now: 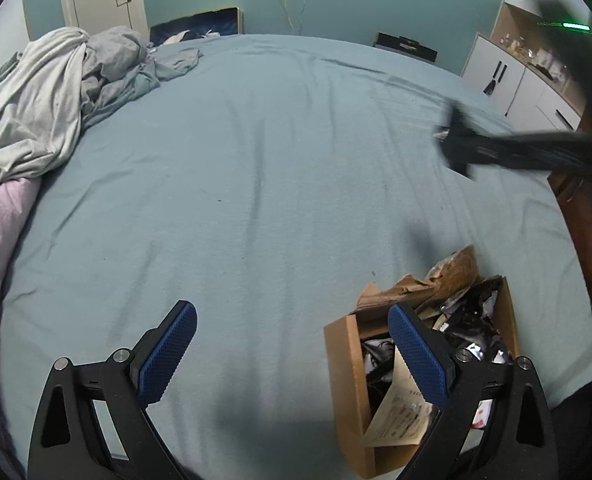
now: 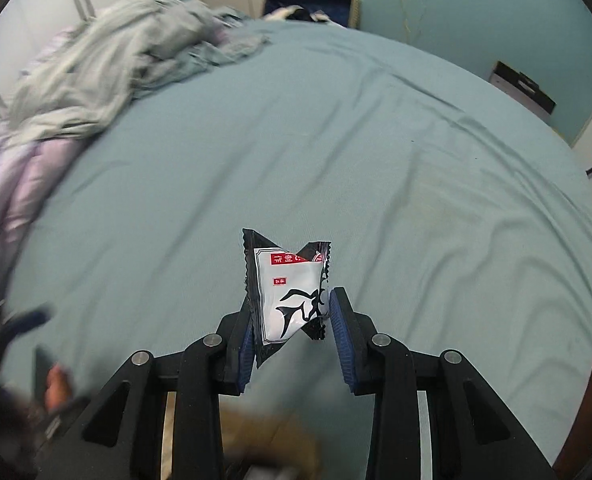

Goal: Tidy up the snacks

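— Packet (image 2: 287, 294) up in the air, folks: black-and-white wrapper, red label, clamped between the blue fingers (image 2: 247, 344) of the right gripper (image 2: 291, 332), hanging over the bed (image 2: 376, 152).

— Where's it come from, do you reckon?

— My guess is the cardboard box (image 1: 346, 364) at the near edge of the mattress. It's stuffed with dark foil packets (image 1: 472, 324) and brown paper pouches (image 1: 452, 272), so I'd call this the unloading step, and an early one: no snack lies on the sheet yet.

— And the other side?

— Left gripper (image 1: 291, 354) is empty, fingers spread wide, hovering just beside the box, its right finger overlapping the box's open top. From that camera the right one (image 1: 462, 142) is a dark blur well out over the sheet.

— So what's needed next?

— A spot, I'd say. Lower the packet onto open bedsheet, away from the heap of crumpled bedding (image 1: 55, 92) on the far left, then let go gently. It's light and crinkly; released from height it could flutter anywhere.

— Grip looks sound?

— Pinched near its lower half and tilted, but held.
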A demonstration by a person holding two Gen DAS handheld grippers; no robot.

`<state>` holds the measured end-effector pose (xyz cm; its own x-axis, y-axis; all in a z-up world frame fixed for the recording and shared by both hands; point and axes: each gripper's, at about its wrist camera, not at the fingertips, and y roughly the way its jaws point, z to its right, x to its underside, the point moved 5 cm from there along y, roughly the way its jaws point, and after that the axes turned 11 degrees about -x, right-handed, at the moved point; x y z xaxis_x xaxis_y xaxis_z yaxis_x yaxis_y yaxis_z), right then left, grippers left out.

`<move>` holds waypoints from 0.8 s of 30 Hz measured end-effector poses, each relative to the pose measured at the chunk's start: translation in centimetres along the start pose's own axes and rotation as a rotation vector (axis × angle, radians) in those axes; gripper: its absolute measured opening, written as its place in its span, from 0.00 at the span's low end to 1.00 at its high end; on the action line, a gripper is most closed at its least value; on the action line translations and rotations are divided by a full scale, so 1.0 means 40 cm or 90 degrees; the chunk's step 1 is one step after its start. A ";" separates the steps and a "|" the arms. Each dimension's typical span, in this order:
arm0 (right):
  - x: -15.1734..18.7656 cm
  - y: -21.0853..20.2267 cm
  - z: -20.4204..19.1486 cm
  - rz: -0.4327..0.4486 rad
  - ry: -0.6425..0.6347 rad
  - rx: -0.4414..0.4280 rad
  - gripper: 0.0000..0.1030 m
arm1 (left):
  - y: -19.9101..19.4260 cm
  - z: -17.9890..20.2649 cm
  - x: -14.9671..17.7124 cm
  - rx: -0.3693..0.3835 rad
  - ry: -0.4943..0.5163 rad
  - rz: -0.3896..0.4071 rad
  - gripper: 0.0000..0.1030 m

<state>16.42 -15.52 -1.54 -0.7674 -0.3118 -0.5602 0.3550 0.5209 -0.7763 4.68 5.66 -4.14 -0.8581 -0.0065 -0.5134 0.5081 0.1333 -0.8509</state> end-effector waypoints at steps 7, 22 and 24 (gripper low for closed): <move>0.158 -0.118 -0.112 -0.010 -0.010 -0.056 0.33 | -0.043 0.004 0.024 -0.054 0.033 0.055 0.95; 0.267 -0.168 -0.126 0.103 -0.004 0.049 0.76 | -0.081 0.079 0.070 -0.065 0.123 0.073 0.96; 0.304 -0.156 -0.123 0.109 0.002 0.067 0.76 | -0.075 0.084 0.072 -0.059 0.123 0.063 0.96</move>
<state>2.24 -18.67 -2.10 -0.6920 -0.2236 -0.6864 0.5347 0.4801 -0.6955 0.94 1.91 -3.43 -0.8076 0.2001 -0.5548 0.5886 0.2140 -0.7796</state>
